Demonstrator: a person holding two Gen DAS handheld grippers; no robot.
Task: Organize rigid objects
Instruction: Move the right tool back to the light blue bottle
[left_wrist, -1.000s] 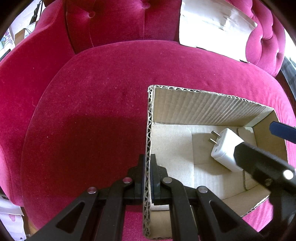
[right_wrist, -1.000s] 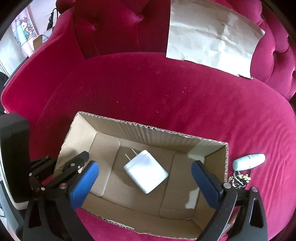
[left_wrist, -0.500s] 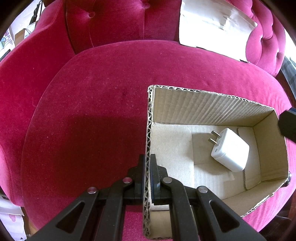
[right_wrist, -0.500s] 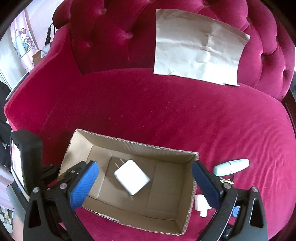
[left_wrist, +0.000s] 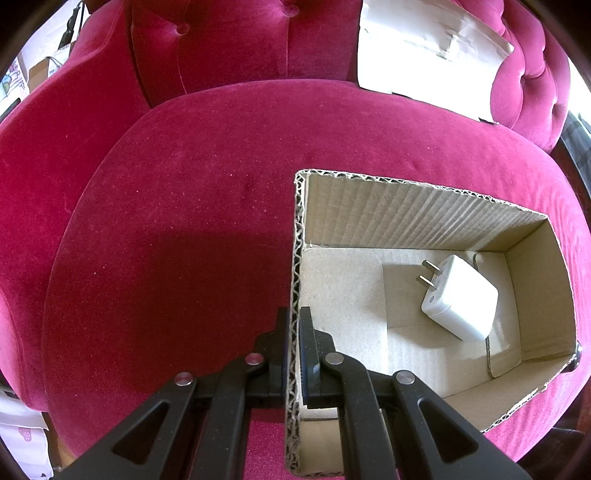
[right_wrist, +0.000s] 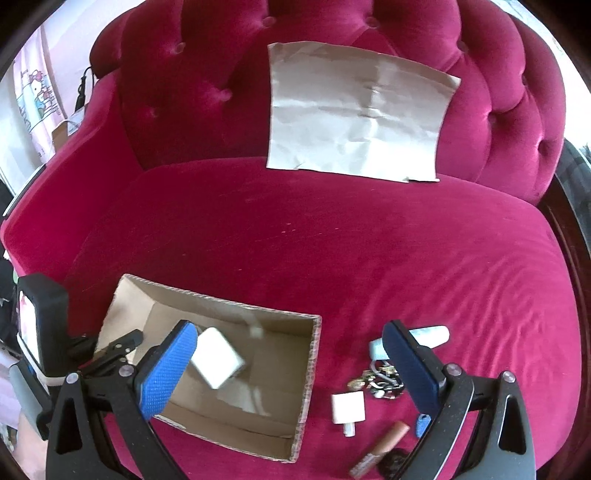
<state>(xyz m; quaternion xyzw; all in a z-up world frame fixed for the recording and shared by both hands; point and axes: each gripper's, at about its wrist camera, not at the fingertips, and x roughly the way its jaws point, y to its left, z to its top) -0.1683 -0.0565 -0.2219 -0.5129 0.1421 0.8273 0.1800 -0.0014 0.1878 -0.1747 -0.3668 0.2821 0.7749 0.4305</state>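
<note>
— Moved? 
— Right gripper pulled back off the box, jaws spread, empty. Left gripper unmoved, pinching the box wall. 
— Contents? 
— White charger only. 
— Outside? 
— Small plug, keys, tube at box's three o'clock, on red sofa. Paper at twelve.

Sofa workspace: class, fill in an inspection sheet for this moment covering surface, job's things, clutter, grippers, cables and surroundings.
Surface: red velvet sofa seat.
Job's things: white charger lies inside the cardboard box; small white adapter, pale blue tube, keys and a brown tube lie beside the box.
Clutter: brown paper sheet against the backrest.
Grippers: left gripper shut on the box wall; right gripper open, empty.
Cables: one dark lead at the far left edge, unclear.
Surroundings: cartoon-print fabric.
</note>
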